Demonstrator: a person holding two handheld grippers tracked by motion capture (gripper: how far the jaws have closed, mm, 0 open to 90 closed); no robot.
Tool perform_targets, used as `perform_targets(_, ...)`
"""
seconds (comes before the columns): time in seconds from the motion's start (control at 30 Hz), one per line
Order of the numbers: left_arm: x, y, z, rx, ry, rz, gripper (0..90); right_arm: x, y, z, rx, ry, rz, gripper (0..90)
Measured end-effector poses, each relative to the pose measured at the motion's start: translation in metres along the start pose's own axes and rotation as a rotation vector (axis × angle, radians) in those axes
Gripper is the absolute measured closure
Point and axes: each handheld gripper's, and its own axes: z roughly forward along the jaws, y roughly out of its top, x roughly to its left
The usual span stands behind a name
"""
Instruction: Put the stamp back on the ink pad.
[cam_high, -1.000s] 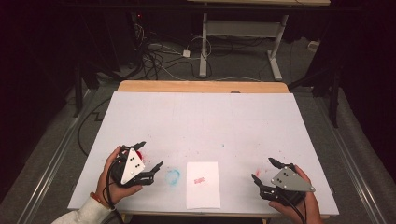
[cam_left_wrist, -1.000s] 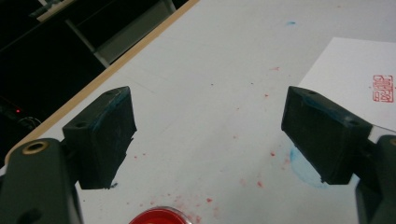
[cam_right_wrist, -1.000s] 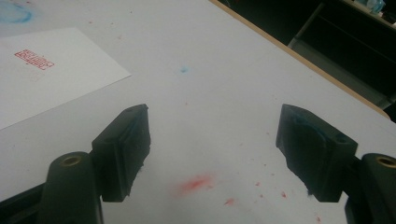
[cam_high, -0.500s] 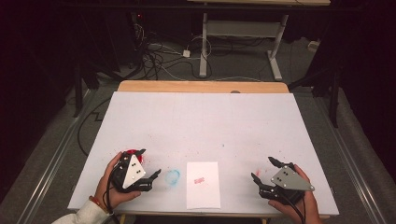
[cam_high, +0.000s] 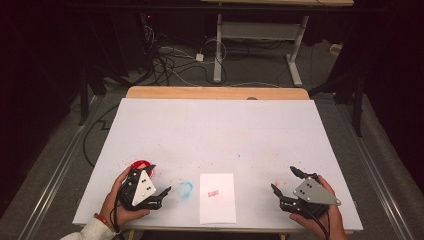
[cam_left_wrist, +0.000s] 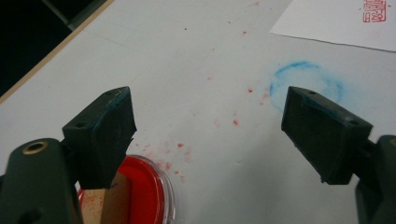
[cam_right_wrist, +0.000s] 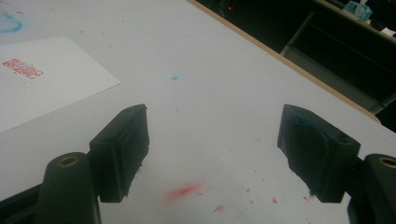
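The white table (cam_high: 215, 130) carries a paper sheet (cam_high: 218, 197) already bearing a red seal imprint (cam_high: 213, 193), so stamping looks done. The red ink pad (cam_left_wrist: 144, 196) sits uncovered under the left gripper (cam_high: 159, 182); the right gripper (cam_high: 285, 180) idles. Both jaws gape, empty.

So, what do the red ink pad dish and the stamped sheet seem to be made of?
The ink pad dish looks like clear glossy plastic: its rim is see-through and catches light around the red pad. Glass cannot be ruled out. The stamped sheet looks like thin matte white paper, lying flat with a red seal print.
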Motion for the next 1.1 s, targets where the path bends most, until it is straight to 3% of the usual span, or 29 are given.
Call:
perform_targets(0.4, 0.004, -0.0037, 0.001, 0.005, -0.002, -0.015, 17.2, 0.0037, 0.0042, 0.0085, 0.012, 0.015, -0.019, 24.4)
perform_targets(0.77, -0.001, -0.0001, -0.0001, 0.008, 0.008, 0.005, 17.2, 0.0007, 0.002, 0.0037, 0.015, -0.035, -0.018, 24.0)
perform_targets(1.1, 0.0007, 0.0004, 0.0056, 0.024, -0.003, 0.003, 17.2, -0.0007, 0.0002, 0.0065, 0.031, -0.049, -0.018, 22.9)
